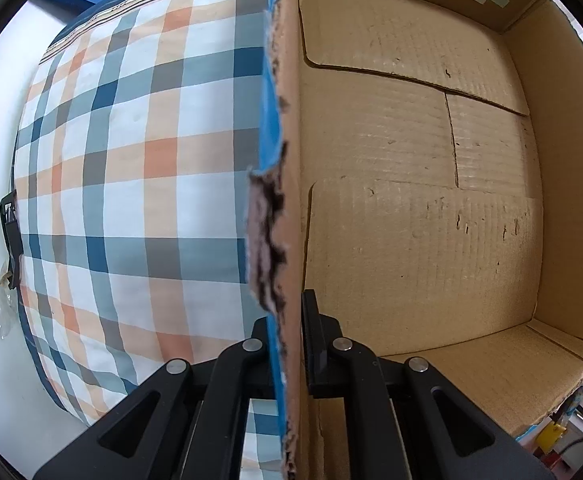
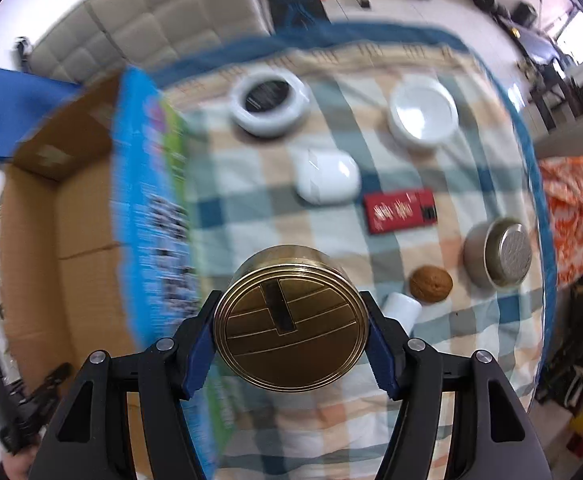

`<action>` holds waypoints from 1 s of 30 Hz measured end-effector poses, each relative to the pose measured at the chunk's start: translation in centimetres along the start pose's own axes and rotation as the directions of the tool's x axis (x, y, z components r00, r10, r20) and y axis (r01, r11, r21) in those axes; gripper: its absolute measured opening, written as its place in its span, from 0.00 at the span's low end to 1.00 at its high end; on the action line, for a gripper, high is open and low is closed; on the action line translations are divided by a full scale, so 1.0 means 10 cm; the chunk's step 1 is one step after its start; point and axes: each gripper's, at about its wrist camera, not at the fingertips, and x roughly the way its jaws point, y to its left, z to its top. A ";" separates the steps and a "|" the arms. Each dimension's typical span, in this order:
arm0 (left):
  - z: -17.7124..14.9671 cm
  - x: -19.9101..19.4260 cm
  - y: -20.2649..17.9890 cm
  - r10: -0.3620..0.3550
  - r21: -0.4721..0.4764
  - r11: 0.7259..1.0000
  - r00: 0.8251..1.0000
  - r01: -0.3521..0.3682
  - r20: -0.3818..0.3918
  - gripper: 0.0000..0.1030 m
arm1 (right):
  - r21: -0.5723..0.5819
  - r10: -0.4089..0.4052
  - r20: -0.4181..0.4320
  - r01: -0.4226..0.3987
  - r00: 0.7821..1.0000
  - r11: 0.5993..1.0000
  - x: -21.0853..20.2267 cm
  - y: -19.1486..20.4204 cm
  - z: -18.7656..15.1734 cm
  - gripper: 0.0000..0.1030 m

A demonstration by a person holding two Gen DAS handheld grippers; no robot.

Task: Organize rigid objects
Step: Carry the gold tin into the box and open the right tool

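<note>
My left gripper (image 1: pixel 289 328) is shut on the torn side wall (image 1: pixel 285 184) of an open cardboard box (image 1: pixel 411 208), one finger outside and one inside. The box is bare inside in this view. My right gripper (image 2: pixel 291 320) is shut on a round brass tin (image 2: pixel 291 320) with a slotted lid, held above the checked cloth (image 2: pixel 251 216) beside the box (image 2: pixel 71 220). The box's outer wall is blue and printed (image 2: pixel 151 200).
On the cloth lie a white round dish with a black lid (image 2: pixel 269 102), a white bowl (image 2: pixel 423 112), a white earbud case (image 2: pixel 327 176), a red packet (image 2: pixel 399 210), a metal strainer cup (image 2: pixel 499 252), a walnut (image 2: pixel 430 283) and a small white bottle (image 2: pixel 401 310). A sofa (image 2: pixel 151 20) stands behind.
</note>
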 end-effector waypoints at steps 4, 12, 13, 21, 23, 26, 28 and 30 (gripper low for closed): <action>-0.01 -0.04 0.02 -0.005 -0.001 1.000 1.000 0.005 0.008 0.03 | -0.062 0.061 0.081 -0.057 0.995 0.996 -0.31 0.41 0.03 0.65; -0.02 -0.09 0.02 -0.007 -0.011 1.000 1.000 0.007 0.023 0.03 | -0.202 0.203 0.107 -0.179 0.973 0.963 -0.31 1.39 0.20 0.65; -0.03 -0.09 0.02 -0.007 -0.012 1.000 1.000 0.007 0.023 0.03 | -0.209 0.212 0.103 -0.187 0.972 0.960 -0.27 1.48 0.23 0.65; -0.03 -0.07 0.06 -0.016 -0.022 1.000 1.000 0.017 0.027 0.03 | -0.291 0.189 0.038 -0.170 0.981 0.942 0.31 2.06 0.44 0.65; -0.04 -0.07 0.07 -0.017 -0.023 1.000 1.000 0.017 0.027 0.03 | -0.296 0.179 0.022 -0.165 0.984 0.941 0.45 2.13 0.48 0.65; -0.04 -0.07 0.08 -0.018 -0.023 1.000 1.000 0.019 0.026 0.03 | -0.307 0.174 0.005 -0.164 0.985 0.938 0.59 2.23 0.54 0.65; -0.04 -0.07 0.08 -0.017 -0.023 1.000 1.000 0.018 0.026 0.03 | -0.318 0.167 -0.003 -0.159 0.986 0.935 0.65 2.31 0.58 0.65; -0.04 -0.07 0.08 -0.016 -0.023 1.000 1.000 0.017 0.025 0.03 | -0.328 0.157 -0.014 -0.152 0.988 0.932 0.72 2.37 0.61 0.65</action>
